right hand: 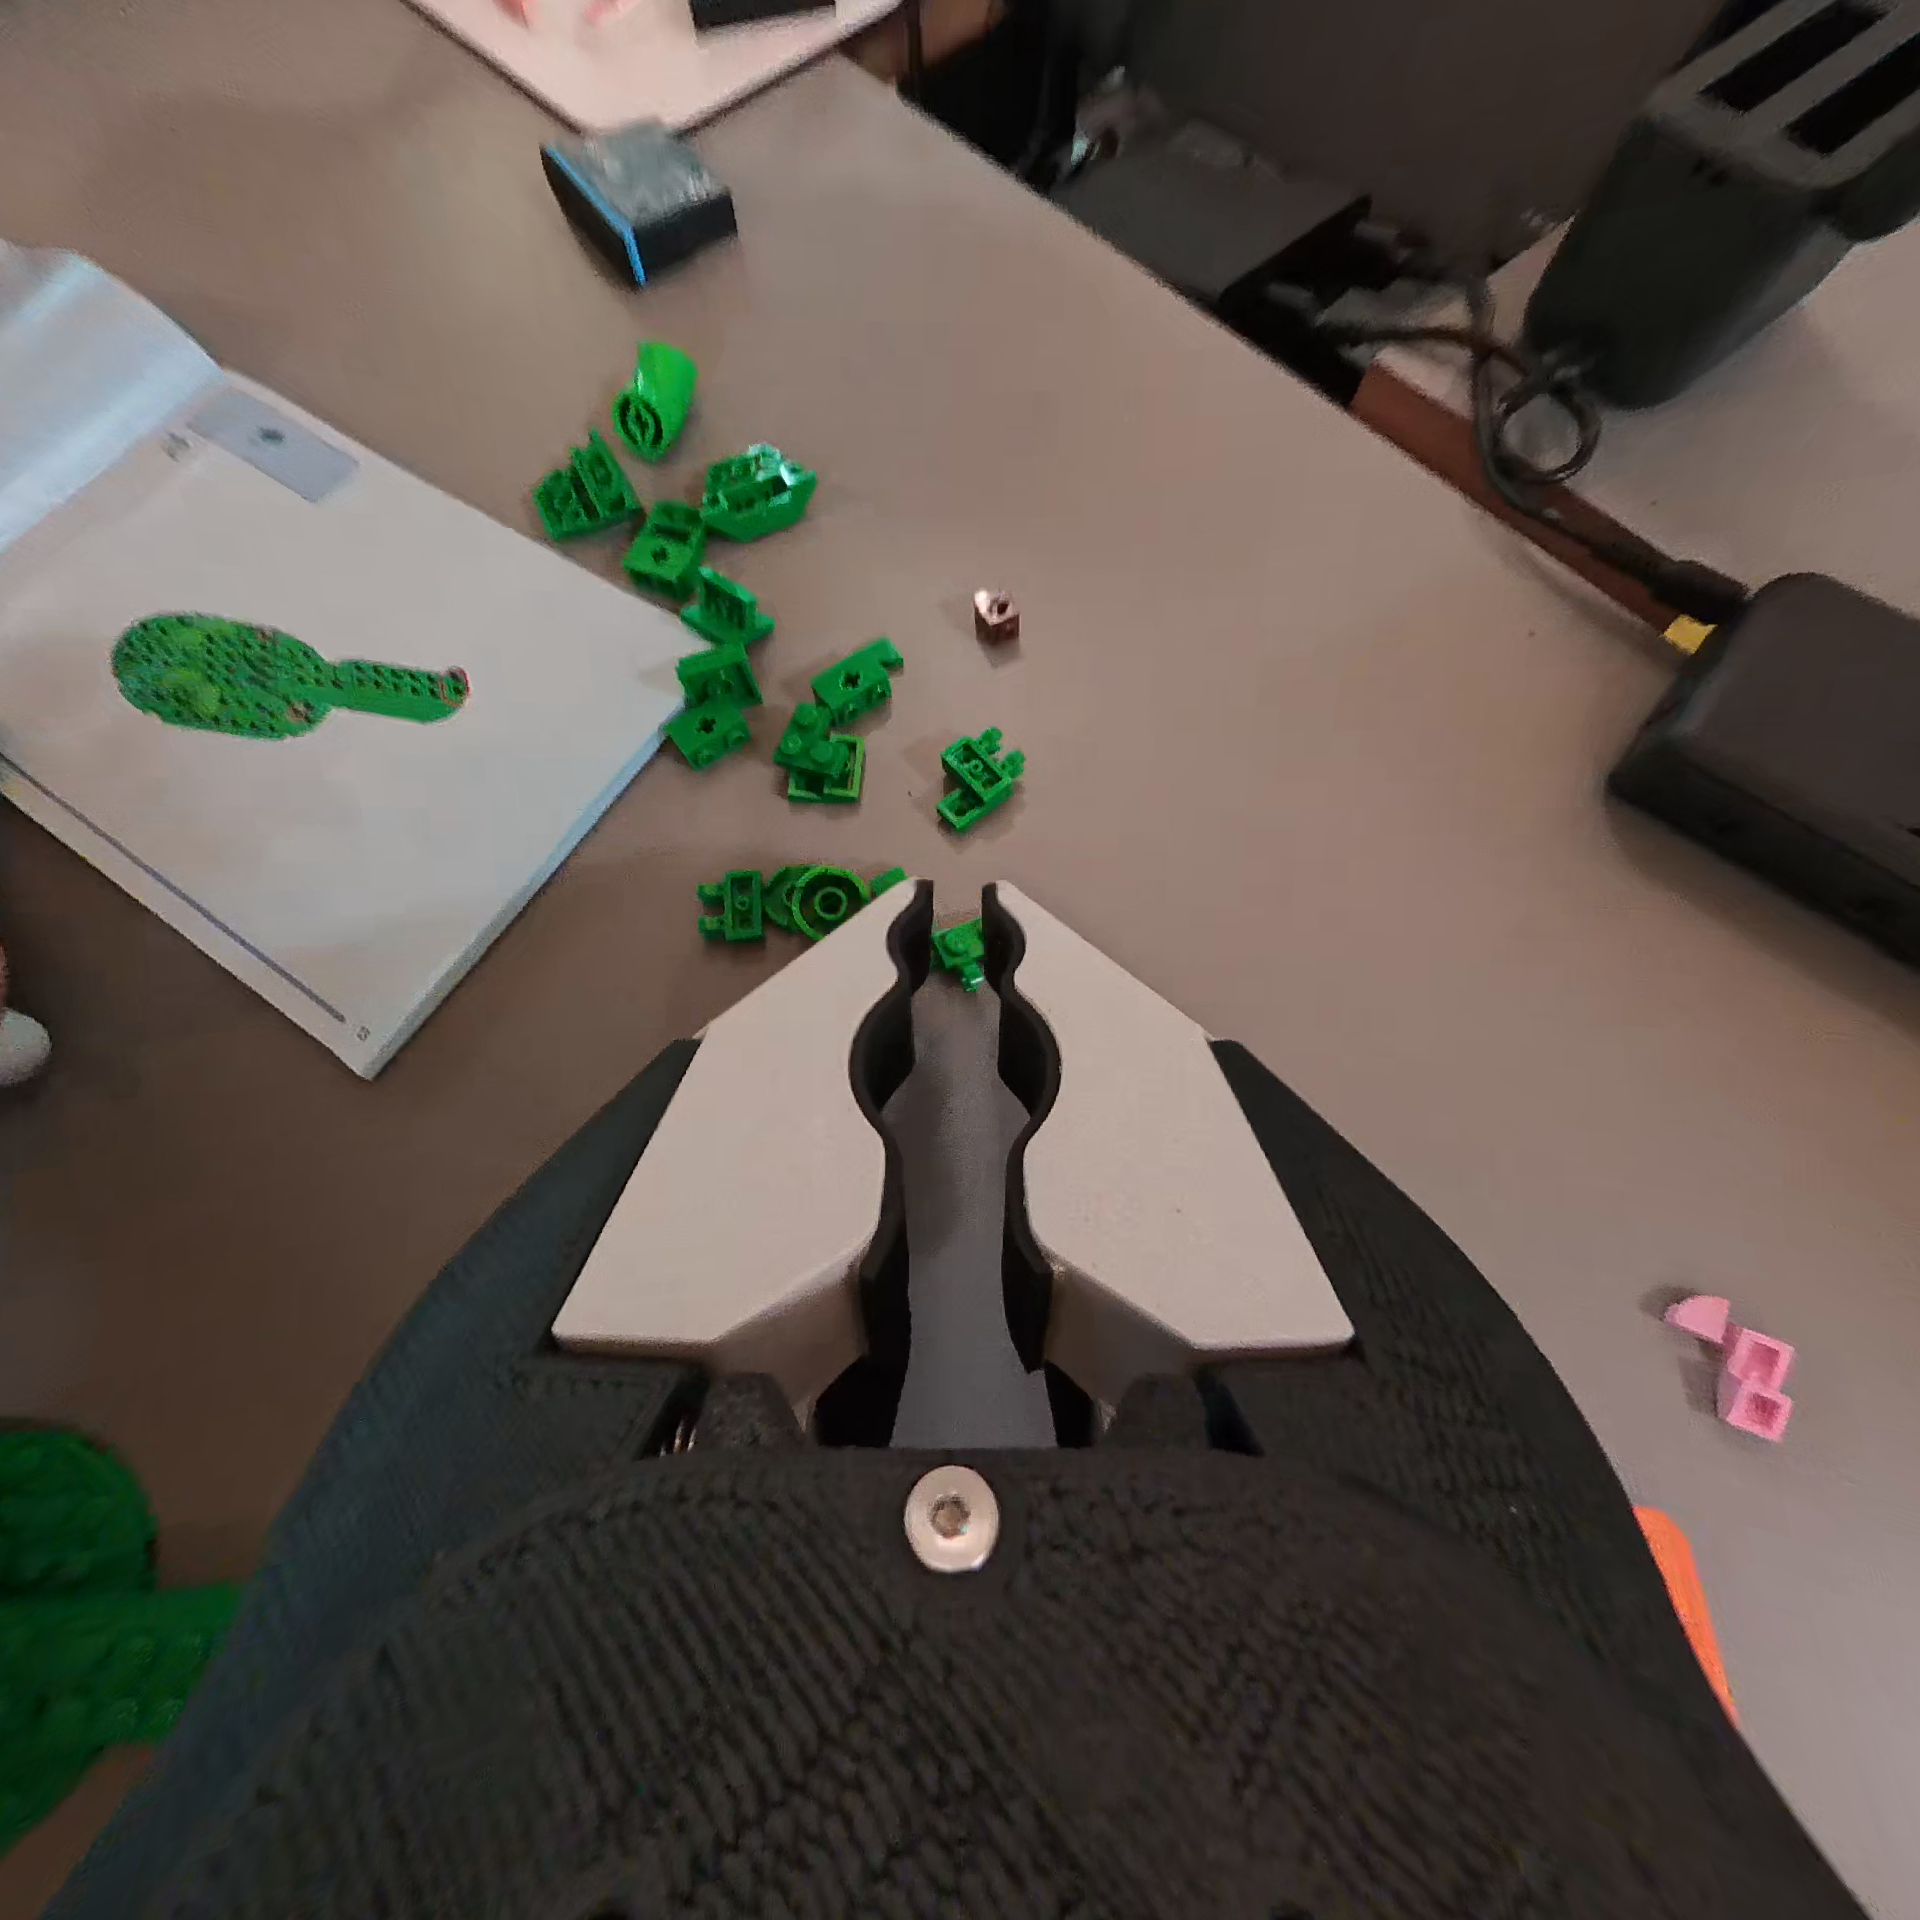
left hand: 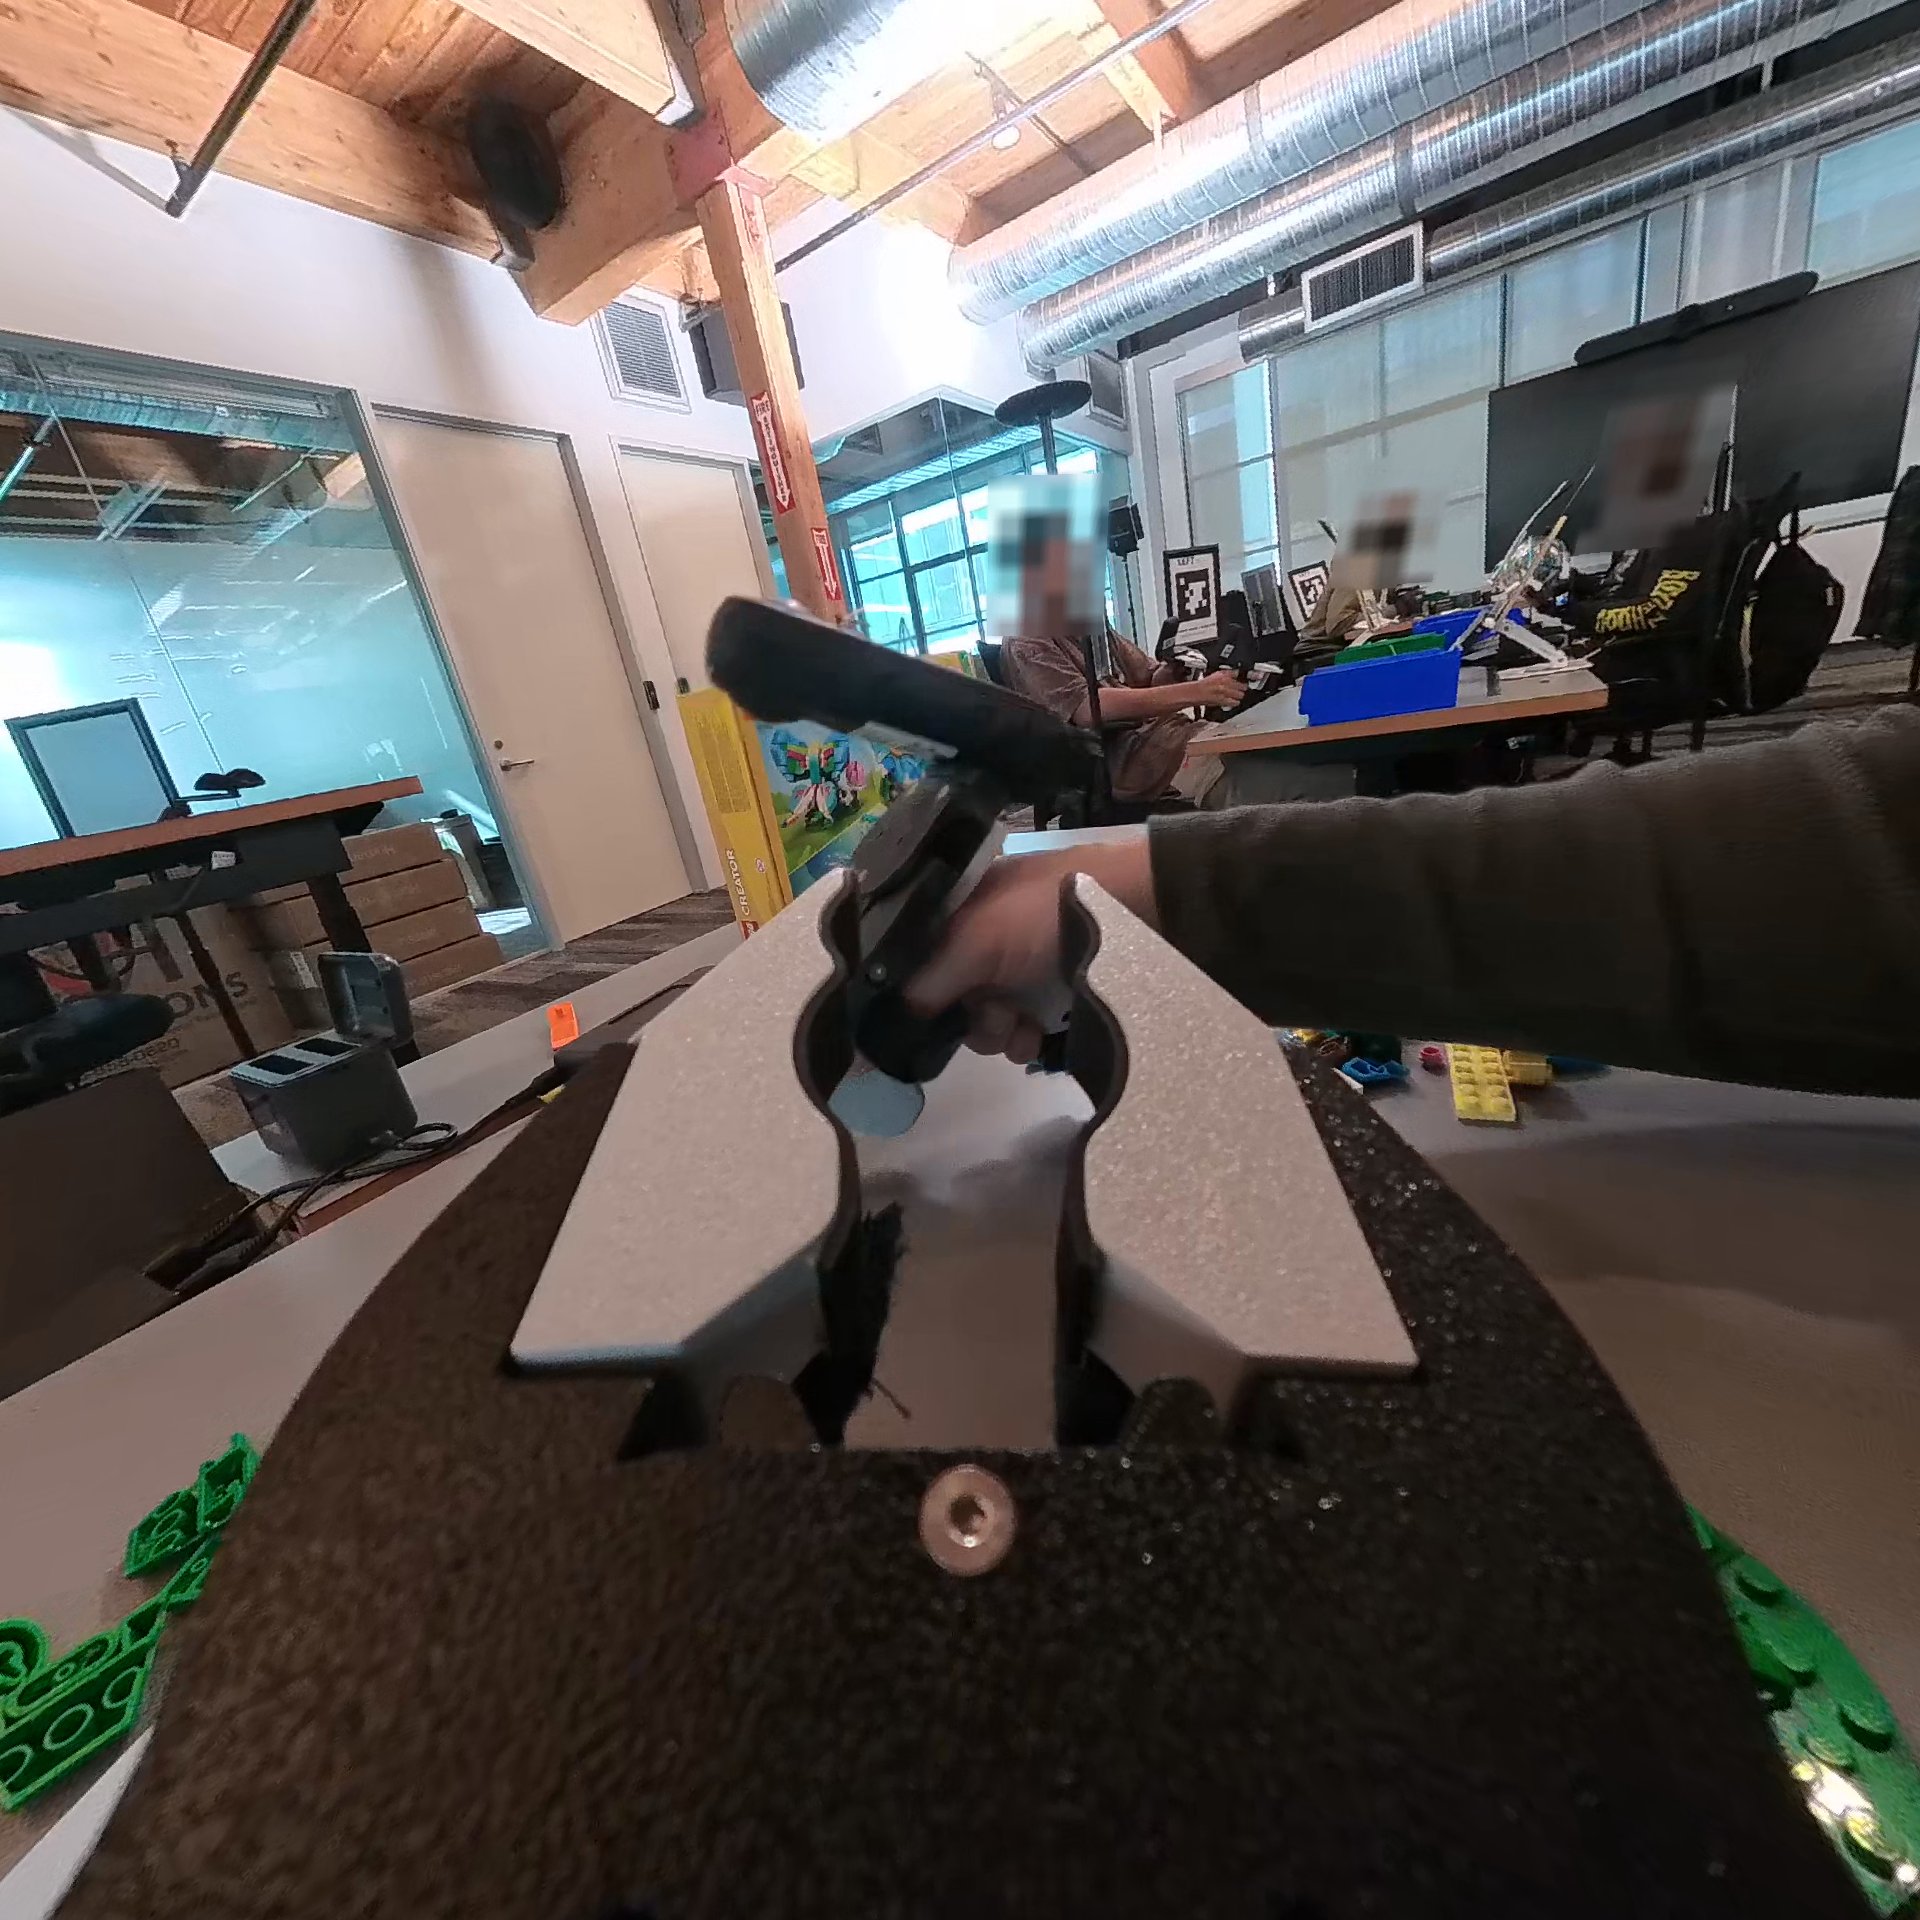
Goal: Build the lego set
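In the right wrist view my right gripper (right hand: 956,886) points down at the grey table (right hand: 1299,831), its jaws nearly together around a small green piece (right hand: 958,948) just behind the tips. Several loose green pieces (right hand: 717,623) lie beyond it. An open instruction booklet (right hand: 312,831) lies to the left, and a green studded plate (right hand: 62,1538) is at the lower left. My left gripper (left hand: 961,883) is open and empty and tilted up towards the room. Through its gap I see a hand (left hand: 997,956) on the right gripper's black body (left hand: 904,717).
A small brown piece (right hand: 997,613) and pink pieces (right hand: 1745,1371) lie apart on the table. A black box (right hand: 644,203) and a black device (right hand: 1787,727) sit near the table's edges. In the left view, a yellow plate (left hand: 1481,1081), the set's box (left hand: 821,790) and green pieces (left hand: 73,1704). The gap from one gripper's tips to the other's is roughly 15 cm. The right gripper is farther from the green studded plate (right hand: 62,1538), some 20 cm, than the left, some 12 cm.
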`<state>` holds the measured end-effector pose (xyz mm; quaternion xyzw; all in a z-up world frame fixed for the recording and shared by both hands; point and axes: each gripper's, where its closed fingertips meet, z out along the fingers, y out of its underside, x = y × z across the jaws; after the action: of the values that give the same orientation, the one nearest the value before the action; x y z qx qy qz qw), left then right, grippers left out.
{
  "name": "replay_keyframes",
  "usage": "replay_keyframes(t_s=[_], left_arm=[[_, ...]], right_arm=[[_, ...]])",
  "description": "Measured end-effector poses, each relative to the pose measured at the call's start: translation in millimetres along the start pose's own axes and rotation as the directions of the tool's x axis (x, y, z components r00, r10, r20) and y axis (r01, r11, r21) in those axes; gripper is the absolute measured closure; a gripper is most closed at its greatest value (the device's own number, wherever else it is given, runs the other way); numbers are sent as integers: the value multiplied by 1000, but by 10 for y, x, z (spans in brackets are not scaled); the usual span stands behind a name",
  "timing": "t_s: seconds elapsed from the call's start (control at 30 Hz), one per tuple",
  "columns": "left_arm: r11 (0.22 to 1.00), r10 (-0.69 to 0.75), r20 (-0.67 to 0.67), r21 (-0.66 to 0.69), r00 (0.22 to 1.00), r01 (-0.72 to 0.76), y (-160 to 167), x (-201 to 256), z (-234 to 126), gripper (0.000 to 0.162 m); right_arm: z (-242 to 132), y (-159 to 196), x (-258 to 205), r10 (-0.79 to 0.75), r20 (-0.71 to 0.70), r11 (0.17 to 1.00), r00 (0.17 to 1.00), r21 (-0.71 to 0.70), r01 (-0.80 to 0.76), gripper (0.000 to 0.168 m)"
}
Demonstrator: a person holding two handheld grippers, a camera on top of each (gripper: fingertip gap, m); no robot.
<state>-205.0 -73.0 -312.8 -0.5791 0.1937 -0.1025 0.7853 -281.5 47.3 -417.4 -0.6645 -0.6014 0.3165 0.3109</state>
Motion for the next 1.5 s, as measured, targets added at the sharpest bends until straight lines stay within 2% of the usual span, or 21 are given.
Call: replay_keyframes(t_s=[0.17,0.3,0.5,0.6,0.83,1.0,1.27,1.5], left_arm=[[1000,-2,0,1,1000,2,0,-2,1,127],[1000,-6,2,2,1000,6,-1,-9,0,126],[1000,-4,-1,1,1000,4,0,2,2,126],[1000,-1,5,-5,1000,1,3,2,-3,126],[1000,-2,1,10,1000,2,-37,35,-24,126],[995,95,-41,34,995,-94,-106,228,-39,127],[974,212,-87,102,973,-203,-243,523,-85,128],[977,193,-29,97,981,-190,-249,385,-86,128]], right_arm=[[-418,-260,28,-16,-128,981,992,191,41,158],[-1002,-506,-112,13,-313,884,950,447,135,158],[-1455,-392,-273,98,-560,763,823,573,299,159],[-1503,-350,-299,88,-655,736,750,551,394,161],[-1581,-354,-329,68,-743,695,666,515,503,160],[-1483,-366,-432,-41,-796,681,603,419,600,161],[-1560,-372,-419,-23,-809,664,587,426,614,162],[-1538,-360,-404,-10,-796,665,605,447,598,162]])
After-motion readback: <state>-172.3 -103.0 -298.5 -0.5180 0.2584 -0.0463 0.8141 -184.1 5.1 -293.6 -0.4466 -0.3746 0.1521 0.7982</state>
